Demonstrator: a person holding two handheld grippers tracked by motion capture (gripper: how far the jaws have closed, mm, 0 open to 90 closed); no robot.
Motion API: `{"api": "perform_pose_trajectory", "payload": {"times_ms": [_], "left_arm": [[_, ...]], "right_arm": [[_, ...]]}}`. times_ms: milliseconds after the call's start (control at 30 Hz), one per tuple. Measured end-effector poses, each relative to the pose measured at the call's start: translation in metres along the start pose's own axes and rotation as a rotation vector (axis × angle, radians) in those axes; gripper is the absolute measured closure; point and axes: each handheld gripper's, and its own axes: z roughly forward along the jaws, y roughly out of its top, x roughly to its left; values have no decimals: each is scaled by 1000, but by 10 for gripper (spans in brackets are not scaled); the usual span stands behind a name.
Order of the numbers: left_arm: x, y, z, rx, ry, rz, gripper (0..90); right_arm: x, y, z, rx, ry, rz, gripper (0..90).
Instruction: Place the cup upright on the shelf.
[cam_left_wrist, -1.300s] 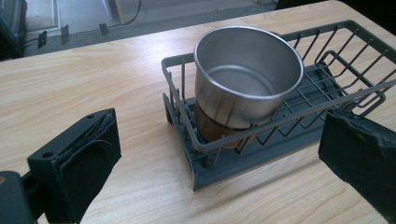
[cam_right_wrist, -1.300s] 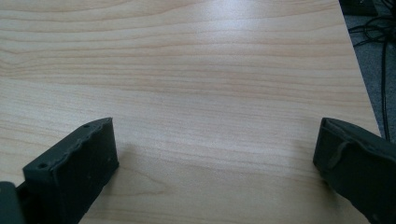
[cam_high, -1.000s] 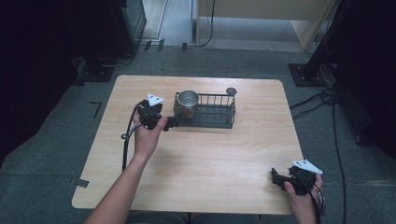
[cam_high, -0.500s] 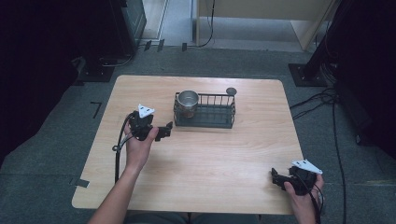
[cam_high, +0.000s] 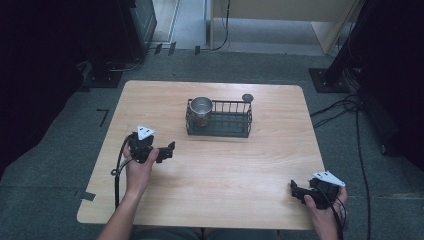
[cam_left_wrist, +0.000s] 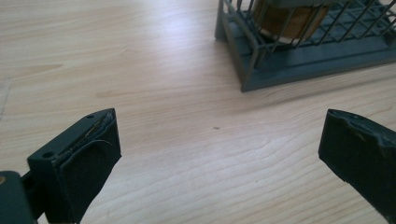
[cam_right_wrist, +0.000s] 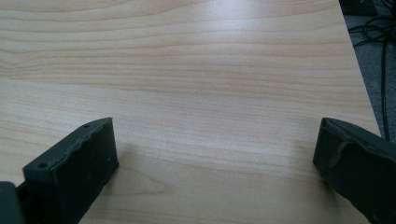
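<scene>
The wooden table (cam_high: 225, 200) carries a dark wire rack (cam_high: 219, 118) placed slightly beyond its centre, well apart from both grippers. A metal cup (cam_high: 201, 106) stands upright in the left end of the rack, and a small round dark knob (cam_high: 247, 97) rises at the rack's far right corner. In the left gripper view the rack (cam_left_wrist: 299, 51) appears at the upper right, with the lower part of the cup (cam_left_wrist: 289, 18) visible behind its wires. The left gripper (cam_high: 169, 150) is held in the left hand (cam_high: 137, 165) over the left half of the table, pointing right, short of the rack and not touching it; its jaws stand wide apart with bare tabletop between them, as the left gripper view (cam_left_wrist: 217, 158) confirms. The right gripper (cam_high: 296, 190) is held in the right hand (cam_high: 322, 202) near the table's near right corner, pointing left; its jaws are likewise spread wide and grip nothing, with bare wood between them in the right gripper view (cam_right_wrist: 215, 163).
</scene>
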Motion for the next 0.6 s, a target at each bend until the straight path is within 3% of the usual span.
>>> {"api": "perform_pose_trajectory", "payload": {"times_ms": [600], "left_arm": [[28,-47,-6,62,44,-36,0]], "right_arm": [[0,0,0,0,0,0,0]]}}
